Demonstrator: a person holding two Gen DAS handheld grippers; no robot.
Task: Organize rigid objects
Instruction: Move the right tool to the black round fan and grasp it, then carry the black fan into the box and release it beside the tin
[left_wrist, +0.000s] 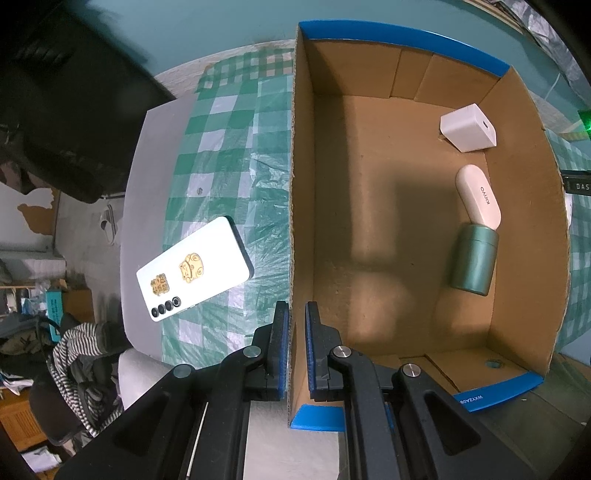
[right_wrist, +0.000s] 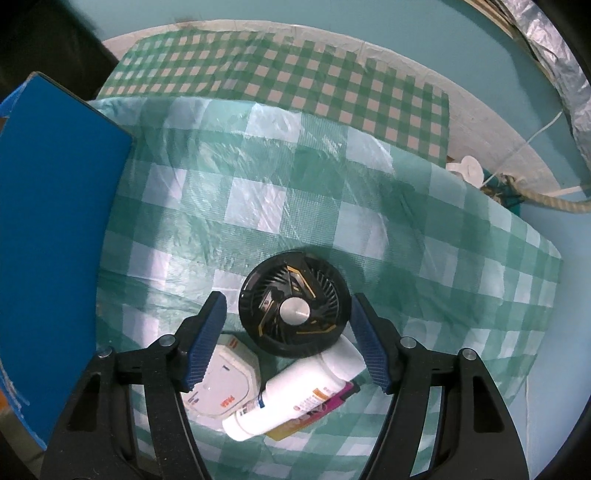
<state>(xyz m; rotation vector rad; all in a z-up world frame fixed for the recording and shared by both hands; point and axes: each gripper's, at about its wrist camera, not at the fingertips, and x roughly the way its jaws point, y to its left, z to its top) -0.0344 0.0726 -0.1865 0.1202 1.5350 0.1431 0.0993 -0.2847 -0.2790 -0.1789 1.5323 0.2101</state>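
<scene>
**Three items boxed, at least four still out on the bench**

Three things lie inside the cardboard box (left_wrist: 406, 229), along its far side: a white charger cube (left_wrist: 468, 127), a cream oval case (left_wrist: 478, 201) and a green cylinder (left_wrist: 474, 260), the case's end touching the cylinder. Still out on the checked cloth (right_wrist: 295, 184) are a white phone (left_wrist: 194, 269), face down beside the box, and a cluster of a round black fan (right_wrist: 294, 308), a white bottle (right_wrist: 295, 395) lying against it and a white adapter (right_wrist: 225, 387). By my count, the job is under half done.

The left gripper (left_wrist: 295, 325) has its jaws nearly closed over the box wall, apparently clamping it. The right gripper (right_wrist: 288, 325) hovers with jaws spread wide either side of the fan, not touching it. The fan looks like a flat, rigid disc with a metal hub.
</scene>
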